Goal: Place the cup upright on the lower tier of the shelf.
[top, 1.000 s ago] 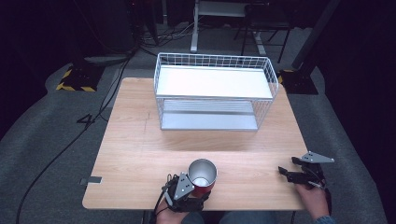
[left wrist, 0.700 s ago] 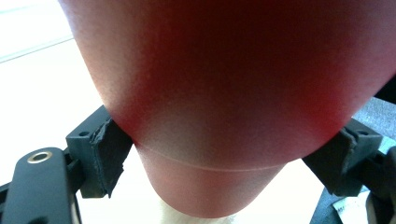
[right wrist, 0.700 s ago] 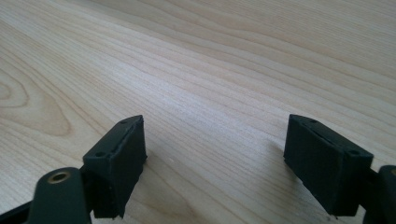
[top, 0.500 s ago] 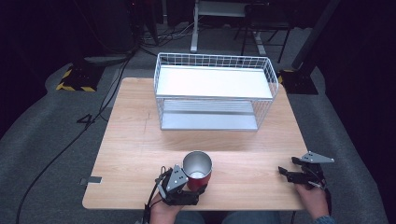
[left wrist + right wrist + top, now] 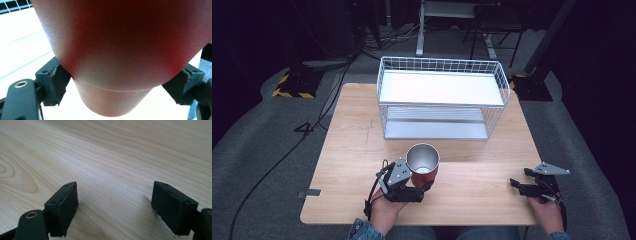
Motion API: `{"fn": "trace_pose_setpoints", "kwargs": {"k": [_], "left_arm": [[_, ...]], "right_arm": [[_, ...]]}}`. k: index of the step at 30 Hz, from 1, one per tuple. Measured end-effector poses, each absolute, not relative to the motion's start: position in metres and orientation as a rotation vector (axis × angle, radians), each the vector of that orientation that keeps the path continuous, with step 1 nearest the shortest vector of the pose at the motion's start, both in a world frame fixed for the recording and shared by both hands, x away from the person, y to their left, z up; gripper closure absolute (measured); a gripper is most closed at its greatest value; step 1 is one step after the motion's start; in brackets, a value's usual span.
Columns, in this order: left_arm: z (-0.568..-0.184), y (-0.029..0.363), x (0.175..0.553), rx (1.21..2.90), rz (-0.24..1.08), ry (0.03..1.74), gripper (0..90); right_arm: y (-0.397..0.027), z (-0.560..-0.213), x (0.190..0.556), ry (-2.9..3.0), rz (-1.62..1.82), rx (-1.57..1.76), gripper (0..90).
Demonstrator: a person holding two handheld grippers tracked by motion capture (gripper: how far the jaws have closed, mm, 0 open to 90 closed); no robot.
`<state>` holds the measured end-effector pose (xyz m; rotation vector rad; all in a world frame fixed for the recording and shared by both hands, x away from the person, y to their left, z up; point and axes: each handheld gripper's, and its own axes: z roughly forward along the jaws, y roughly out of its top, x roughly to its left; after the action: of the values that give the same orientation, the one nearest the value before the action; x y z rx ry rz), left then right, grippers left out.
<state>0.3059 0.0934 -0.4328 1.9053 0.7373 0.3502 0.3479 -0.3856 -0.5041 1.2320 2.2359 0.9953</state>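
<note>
The left gripper (image 5: 421, 186) pinches the red cup (image 5: 424, 165) low on its tapered wall, so it could slip or tip short of the far rack (image 5: 442, 102); the right gripper (image 5: 518, 185) rests spread.

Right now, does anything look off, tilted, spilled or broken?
Nothing stands out. The left gripper holds the red cup upright, mouth up, nothing spilled. The wire rack stands square on the table.

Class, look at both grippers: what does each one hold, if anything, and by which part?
The left gripper clamps the red cup by its lower body, one pad on each side. The right gripper holds nothing; its jaws stand open over the table.
</note>
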Motion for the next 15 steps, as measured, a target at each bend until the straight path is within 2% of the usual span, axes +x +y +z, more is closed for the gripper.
{"fn": "trace_pose_setpoints", "kwargs": {"k": [15], "left_arm": [[-0.422,0.087,0.348,1.874,0.364,0.754,17.0]], "right_arm": [[-0.386,-0.504,0.348,2.232,0.992,1.236,21.7]]}}
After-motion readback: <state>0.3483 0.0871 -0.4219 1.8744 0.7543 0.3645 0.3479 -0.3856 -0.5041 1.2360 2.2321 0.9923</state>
